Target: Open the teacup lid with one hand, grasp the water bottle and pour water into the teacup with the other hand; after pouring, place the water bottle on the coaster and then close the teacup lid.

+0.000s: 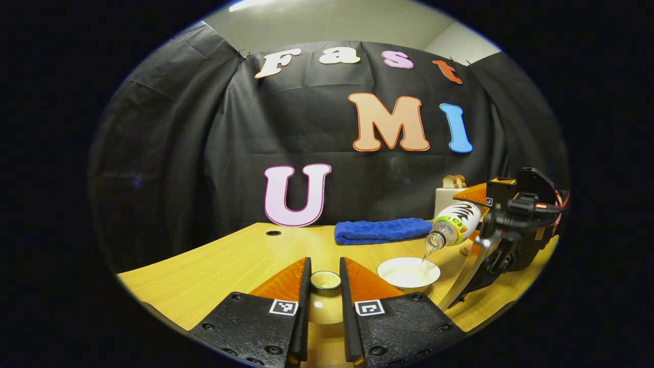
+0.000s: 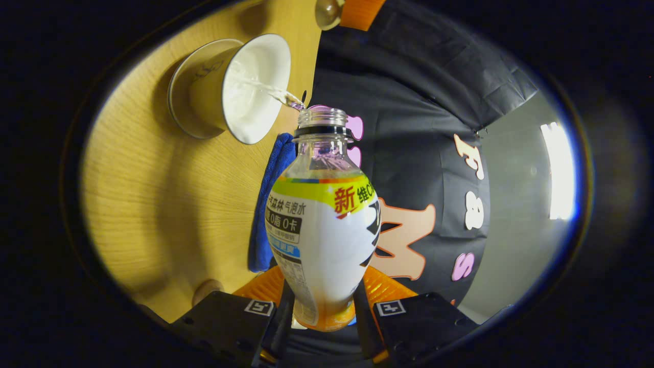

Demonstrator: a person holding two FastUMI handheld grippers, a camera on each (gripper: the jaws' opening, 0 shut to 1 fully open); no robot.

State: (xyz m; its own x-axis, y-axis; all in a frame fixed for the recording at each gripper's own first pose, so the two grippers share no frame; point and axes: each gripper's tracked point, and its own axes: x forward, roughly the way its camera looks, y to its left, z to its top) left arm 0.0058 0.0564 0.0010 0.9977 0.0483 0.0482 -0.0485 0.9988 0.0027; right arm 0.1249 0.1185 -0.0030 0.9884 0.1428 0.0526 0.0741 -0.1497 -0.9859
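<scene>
Pouring under way: right gripper [image 2: 319, 312] clamps bottle [image 2: 322, 230], tipped over teacup [image 1: 408, 273] near surface's [image 1: 214, 271] front edge. Left gripper [image 1: 325, 286] pinches lid [image 1: 325, 280], held aside. Best to keep stream [image 1: 424, 258] thin, centred; level bottle before cup brims.

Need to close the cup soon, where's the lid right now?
In the left gripper view, the lid sits between the left gripper fingers, left of the teacup.

Both views share teacup [image 1: 408, 273] — right's rolled sideways.
</scene>
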